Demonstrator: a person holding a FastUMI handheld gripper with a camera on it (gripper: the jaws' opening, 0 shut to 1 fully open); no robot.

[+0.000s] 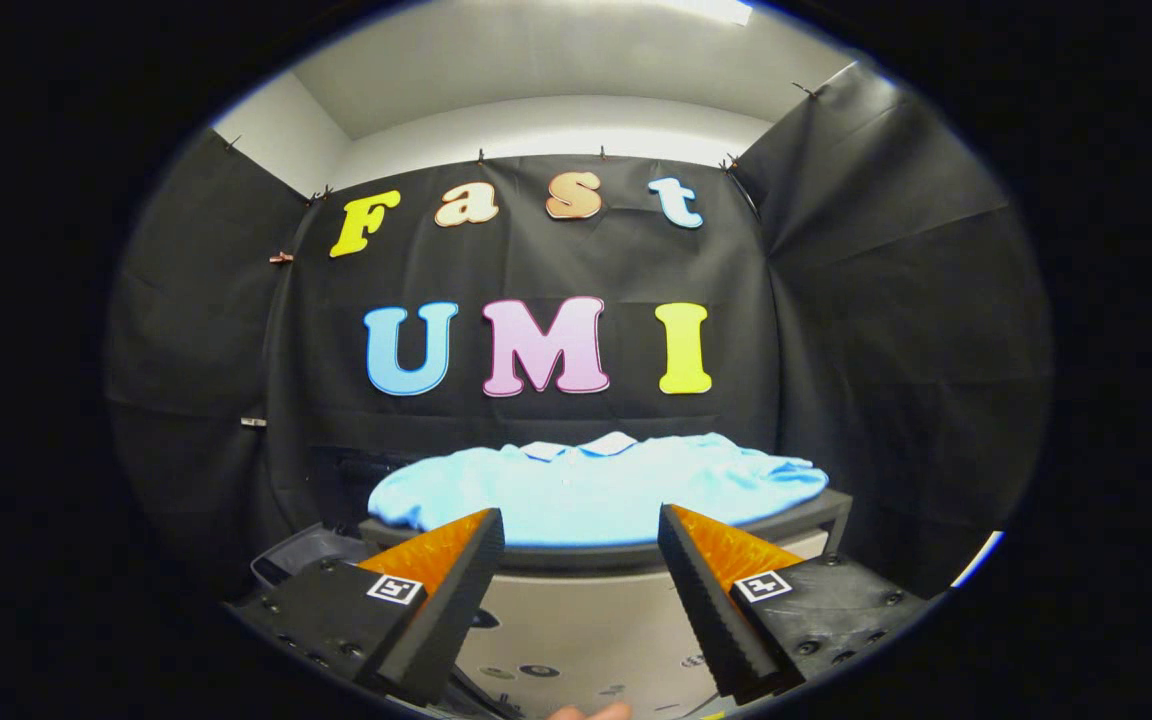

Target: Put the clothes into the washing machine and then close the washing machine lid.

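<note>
Dark flat tabletop [816, 512] — light-blue collared shirt [596, 485] spread across it, beyond the claw [581, 530]; fingers wide apart, holding nothing.

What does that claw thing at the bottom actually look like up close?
The claw has two wedge-shaped fingers that taper to points, each with a ribbed, toothed inner edge. Each finger sits on a black block held with small screws and carries a square black-and-white marker tag. The fingers stand apart, open, with the light blue collared shirt beyond them.

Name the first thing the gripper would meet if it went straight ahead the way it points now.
Probably the light blue shirt, lying flat on the dark surface just beyond the open gripper. Depth is unclear, so that surface's front edge might come first.
</note>
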